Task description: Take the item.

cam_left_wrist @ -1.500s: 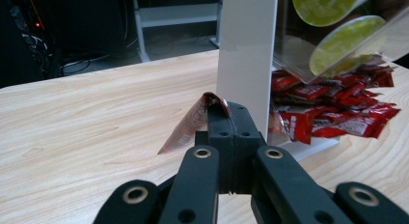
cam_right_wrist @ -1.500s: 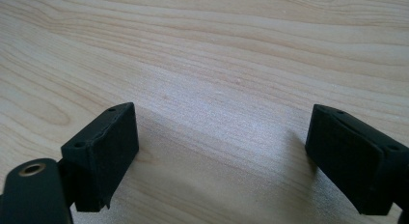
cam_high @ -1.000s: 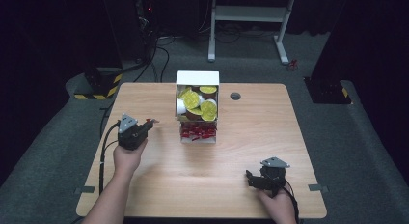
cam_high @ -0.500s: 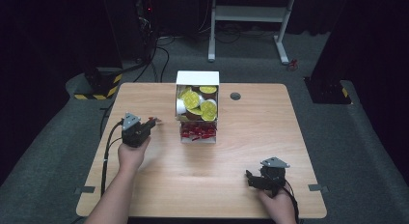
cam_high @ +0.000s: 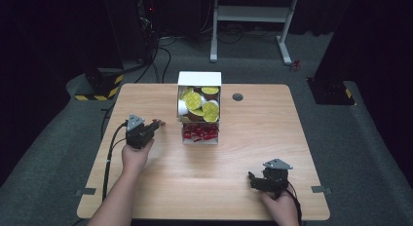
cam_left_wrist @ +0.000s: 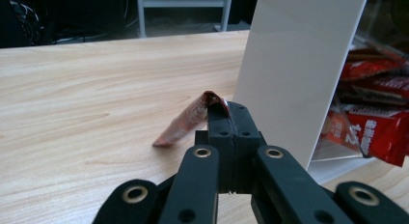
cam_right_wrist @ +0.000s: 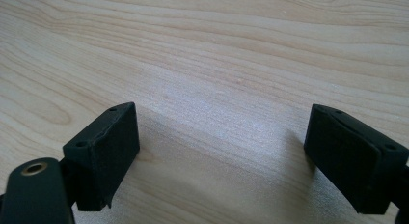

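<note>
Here the left gripper (cam_left_wrist: 226, 113) is clamped on one end of a small red sachet (cam_left_wrist: 185, 125), its jaws pressed together with the wrapper's top edge pinched at their very tips. The rest of the sachet slopes away from the tips, down and to their left in the left gripper view, until its far corner meets the counter (cam_left_wrist: 87, 89). Just to the right of the jaws stands the white side wall of the dispenser box (cam_left_wrist: 294, 74), and past that wall, lower down, lie more red sachets (cam_left_wrist: 381, 127) in its open tray. From above, the left gripper (cam_high: 155, 123) sits just off the box's left side, with yellow-lidded pods (cam_high: 200, 103) stacked in the box's upper part.

The step in hand looks like carrying this one sachet away from the box. The hold is thin, only a corner of crinkly foil, so it seems wise to keep the jaws firmly pressed and lift straight up first, so the trailing corner clears the counter before any sideways move. Swinging away from the white wall, not toward it, should stop the wrapper catching there and slipping out. A slow, even move suits a light, floppy packet.

The right gripper (cam_right_wrist: 222, 151) rests well apart, near the counter's front edge, its jaws spread wide over bare wood with nothing between them.
</note>
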{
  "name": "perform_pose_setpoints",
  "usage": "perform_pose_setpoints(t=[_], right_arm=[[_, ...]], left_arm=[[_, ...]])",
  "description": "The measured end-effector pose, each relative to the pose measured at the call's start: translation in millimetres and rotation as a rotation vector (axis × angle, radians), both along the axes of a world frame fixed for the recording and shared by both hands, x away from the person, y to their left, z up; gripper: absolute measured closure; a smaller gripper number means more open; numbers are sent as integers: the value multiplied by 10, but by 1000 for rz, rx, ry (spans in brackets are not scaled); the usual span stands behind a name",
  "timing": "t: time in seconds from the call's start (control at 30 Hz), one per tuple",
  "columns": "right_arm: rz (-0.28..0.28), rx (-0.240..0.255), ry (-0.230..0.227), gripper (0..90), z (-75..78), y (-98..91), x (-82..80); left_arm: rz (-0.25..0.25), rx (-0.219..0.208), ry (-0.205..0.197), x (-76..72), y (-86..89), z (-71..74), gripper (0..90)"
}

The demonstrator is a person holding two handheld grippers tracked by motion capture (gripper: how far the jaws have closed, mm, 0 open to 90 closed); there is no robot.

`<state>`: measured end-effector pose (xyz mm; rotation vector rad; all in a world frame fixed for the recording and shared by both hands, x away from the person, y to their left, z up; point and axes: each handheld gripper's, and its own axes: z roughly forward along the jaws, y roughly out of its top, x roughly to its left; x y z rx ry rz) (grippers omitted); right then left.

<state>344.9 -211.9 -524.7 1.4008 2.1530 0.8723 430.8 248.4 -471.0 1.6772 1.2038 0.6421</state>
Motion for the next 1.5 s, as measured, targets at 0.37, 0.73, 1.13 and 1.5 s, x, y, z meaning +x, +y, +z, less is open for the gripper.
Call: perform_pose_setpoints(t=[0.37, 0.73, 1.13, 1.5], right_arm=[[-1, 0, -2, 122, -1, 1, 0], [-1, -1, 0, 122, 0, 1, -1], [-1, 0, 0, 122, 0, 1, -1], [-2, 0, -2, 122, -1, 2, -1]], left_arm=[[2, 15, 87, -79, -11, -139, 889], [7, 35, 164, -202, -1, -325, 880], [2, 73, 200, -230, 12, -361, 796], [-4, 87, 187, -343, 36, -216, 579]])
